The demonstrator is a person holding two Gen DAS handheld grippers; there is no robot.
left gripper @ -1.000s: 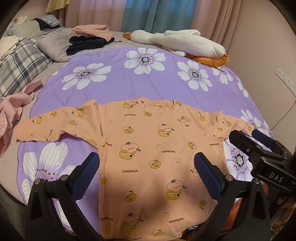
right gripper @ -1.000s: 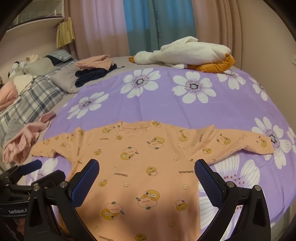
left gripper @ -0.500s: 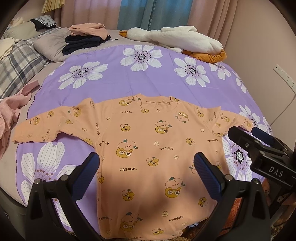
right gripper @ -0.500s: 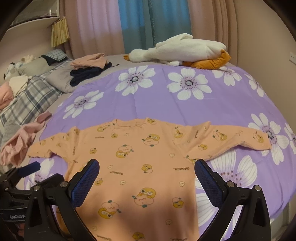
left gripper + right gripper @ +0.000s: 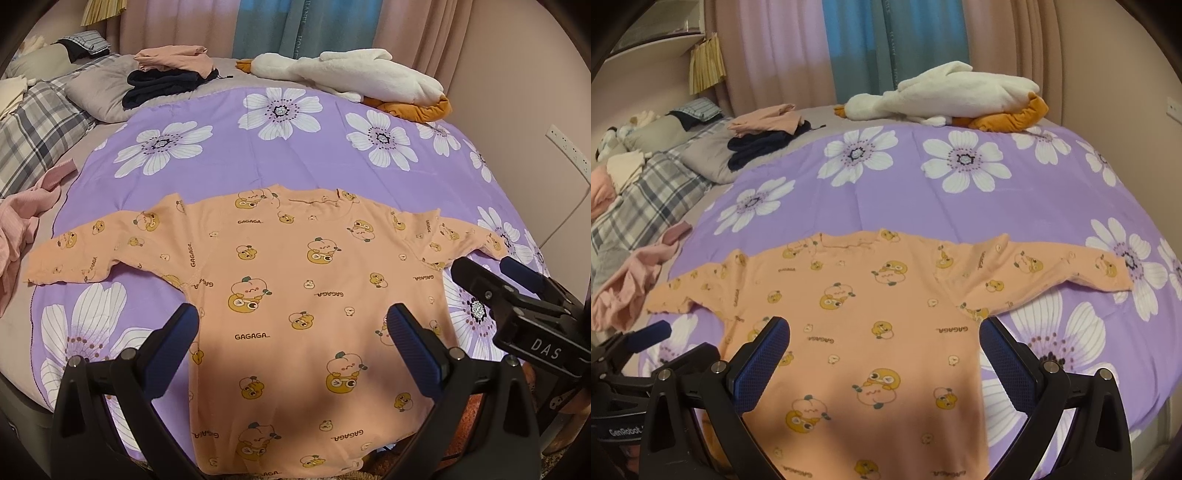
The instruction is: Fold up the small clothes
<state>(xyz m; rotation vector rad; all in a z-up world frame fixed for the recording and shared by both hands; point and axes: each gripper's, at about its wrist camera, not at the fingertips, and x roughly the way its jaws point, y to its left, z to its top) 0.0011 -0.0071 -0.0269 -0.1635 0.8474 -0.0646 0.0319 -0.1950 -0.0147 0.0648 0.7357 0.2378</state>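
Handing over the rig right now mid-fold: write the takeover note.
Left gripper: jaws open, empty, hovering over the shirt's lower body.
Right gripper: jaws open, empty, also above the lower body.
Orange shirt: spread flat on the purple floral blanket, both sleeves out to the sides.
Done: shirt laid out.
Left: every fold; sleeves are not yet folded in.

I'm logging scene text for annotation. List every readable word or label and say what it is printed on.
"GAGAGA": repeated across the orange shirt.
"DAS": on the right gripper body, seen from the left wrist.
"GenRobot": on the left gripper body, cut off at its end.
"HOME": along the blue curtain, faint; the rest unreadable.
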